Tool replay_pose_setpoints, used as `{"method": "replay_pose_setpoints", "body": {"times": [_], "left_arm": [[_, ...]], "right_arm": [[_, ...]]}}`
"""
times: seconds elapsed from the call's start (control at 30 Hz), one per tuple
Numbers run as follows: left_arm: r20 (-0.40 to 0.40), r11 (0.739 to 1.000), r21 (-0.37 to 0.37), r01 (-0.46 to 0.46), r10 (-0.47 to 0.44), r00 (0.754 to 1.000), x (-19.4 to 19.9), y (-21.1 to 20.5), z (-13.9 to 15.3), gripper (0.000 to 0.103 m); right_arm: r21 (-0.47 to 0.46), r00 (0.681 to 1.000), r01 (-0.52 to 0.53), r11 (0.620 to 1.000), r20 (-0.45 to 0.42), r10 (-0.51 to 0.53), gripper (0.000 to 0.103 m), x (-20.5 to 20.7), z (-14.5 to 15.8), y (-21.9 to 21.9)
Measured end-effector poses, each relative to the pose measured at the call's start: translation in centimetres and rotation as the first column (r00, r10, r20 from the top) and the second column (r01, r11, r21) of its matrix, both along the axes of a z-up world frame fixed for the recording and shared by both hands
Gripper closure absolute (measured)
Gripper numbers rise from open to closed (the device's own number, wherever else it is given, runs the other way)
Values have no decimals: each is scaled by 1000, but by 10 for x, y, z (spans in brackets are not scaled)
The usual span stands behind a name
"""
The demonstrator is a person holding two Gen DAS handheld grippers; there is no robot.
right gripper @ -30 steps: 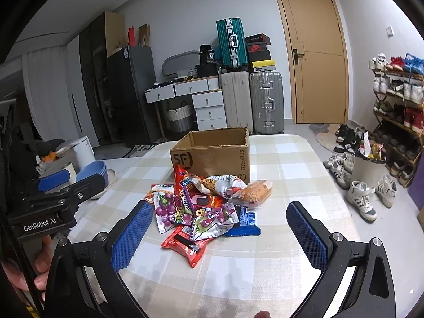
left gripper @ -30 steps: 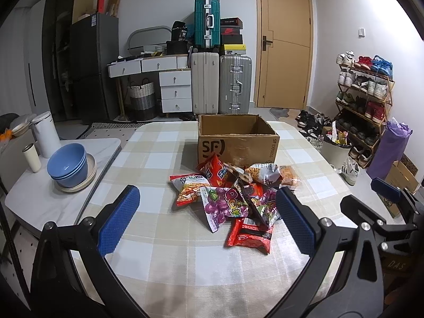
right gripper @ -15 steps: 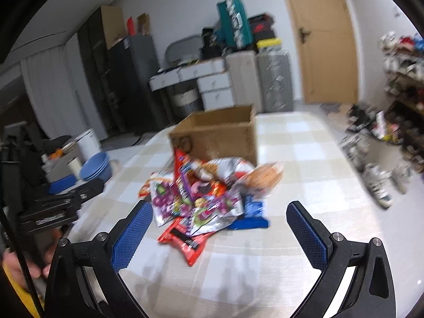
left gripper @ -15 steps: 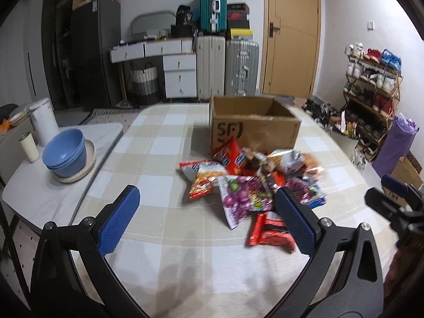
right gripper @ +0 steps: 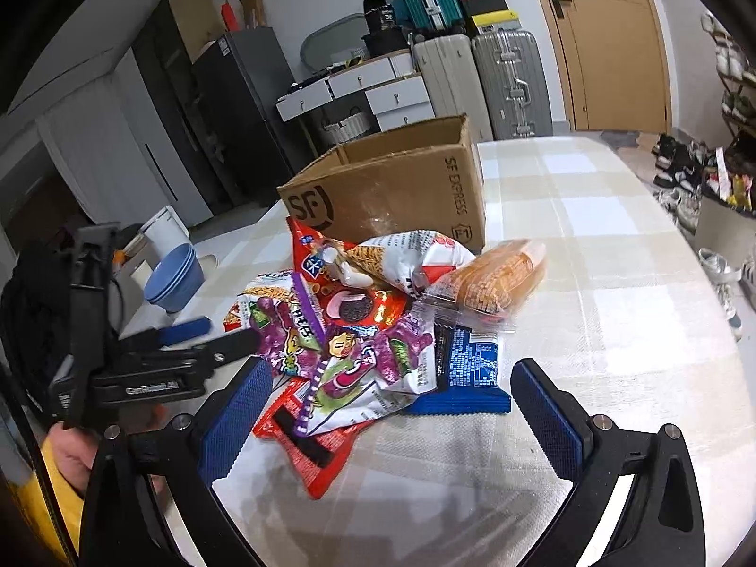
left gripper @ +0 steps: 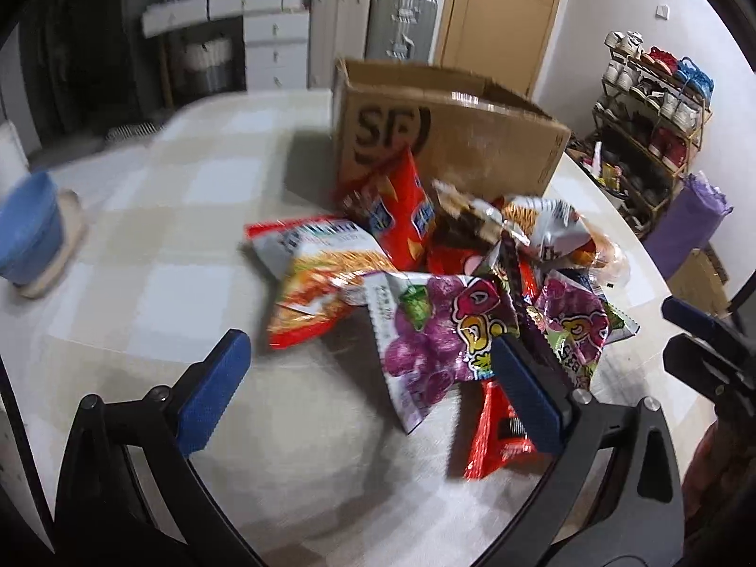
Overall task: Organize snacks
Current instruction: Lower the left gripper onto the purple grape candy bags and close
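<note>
Snacks [right gripper: 373,330] remain piled on the counter [right gripper: 614,245] before the cardboard box [right gripper: 401,189]; we hold left tool [left gripper: 364,397] and right tool [right gripper: 392,406] released, nothing sorted.

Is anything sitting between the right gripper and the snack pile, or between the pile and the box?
Nothing visible. The right gripper is open with bare tablecloth up to the snack pile. The pile lies against the front of the open cardboard box; nothing covers the box's top.
</note>
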State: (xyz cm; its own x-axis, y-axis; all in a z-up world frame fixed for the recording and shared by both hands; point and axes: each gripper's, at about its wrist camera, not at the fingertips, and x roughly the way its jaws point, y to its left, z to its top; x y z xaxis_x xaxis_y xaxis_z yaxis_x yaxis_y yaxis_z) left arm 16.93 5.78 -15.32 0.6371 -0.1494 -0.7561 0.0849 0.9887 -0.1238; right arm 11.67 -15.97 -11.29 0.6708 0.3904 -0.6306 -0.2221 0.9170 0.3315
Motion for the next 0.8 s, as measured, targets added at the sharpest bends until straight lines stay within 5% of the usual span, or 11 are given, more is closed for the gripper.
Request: {"method": "replay_pose_setpoints", "body": {"times": [0.27,0.53,0.8], "left_arm": [[-11,999,-33,-27,27,1000,31,-7,-22,5],[-31,994,30,-104,105,994,38,-17,-29,26],[-71,994,-90,-70,63,995,21,-1,-19,26]], "right_arm": [[48,999,22,999,-40,-20,0,11,-14,-11],[60,999,9,998,-46,-6,0,12,-17,-9],[85,999,-1,996,-43,5,0,8,-17,-7]]}}
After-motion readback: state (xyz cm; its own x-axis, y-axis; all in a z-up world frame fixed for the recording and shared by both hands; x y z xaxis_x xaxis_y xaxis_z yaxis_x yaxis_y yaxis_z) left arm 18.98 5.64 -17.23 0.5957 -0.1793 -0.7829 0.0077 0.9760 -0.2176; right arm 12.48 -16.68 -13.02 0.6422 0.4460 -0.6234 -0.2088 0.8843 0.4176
